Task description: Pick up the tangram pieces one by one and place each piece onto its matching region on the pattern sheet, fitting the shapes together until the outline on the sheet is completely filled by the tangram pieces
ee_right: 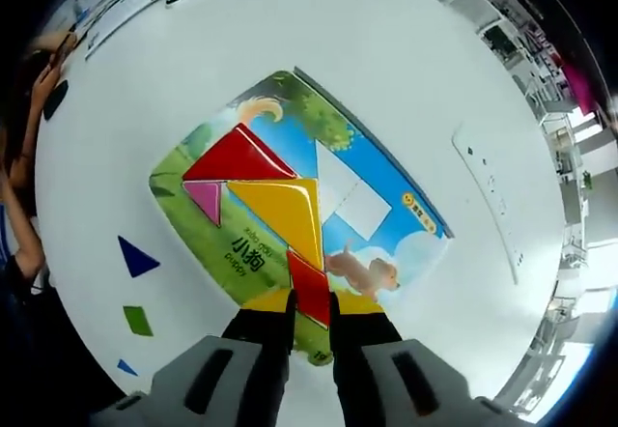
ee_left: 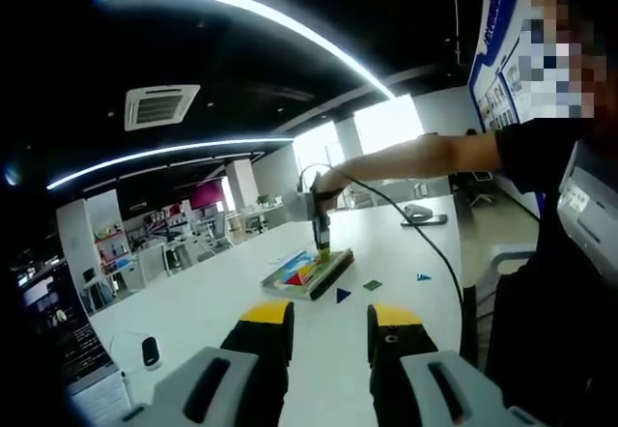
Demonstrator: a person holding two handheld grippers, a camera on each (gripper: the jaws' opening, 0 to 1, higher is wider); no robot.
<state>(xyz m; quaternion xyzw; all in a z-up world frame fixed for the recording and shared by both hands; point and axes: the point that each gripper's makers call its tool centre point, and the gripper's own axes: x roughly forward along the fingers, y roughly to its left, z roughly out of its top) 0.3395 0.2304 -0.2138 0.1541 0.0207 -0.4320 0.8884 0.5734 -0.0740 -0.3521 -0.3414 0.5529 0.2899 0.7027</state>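
On the white table [ee_right: 406,70], three loose pieces wait at left: a blue triangle [ee_right: 136,257], a green parallelogram [ee_right: 137,321] and a small blue triangle [ee_right: 126,366]. On the pattern sheet [ee_right: 386,171] lie red [ee_right: 237,157], pink [ee_right: 207,199] and yellow [ee_right: 280,210] triangles; a white region stays unfilled. The right gripper [ee_right: 311,316] apparently pinches a red piece [ee_right: 311,290] at the sheet's edge. The left gripper [ee_left: 329,326] hangs back, jaws apart and empty.
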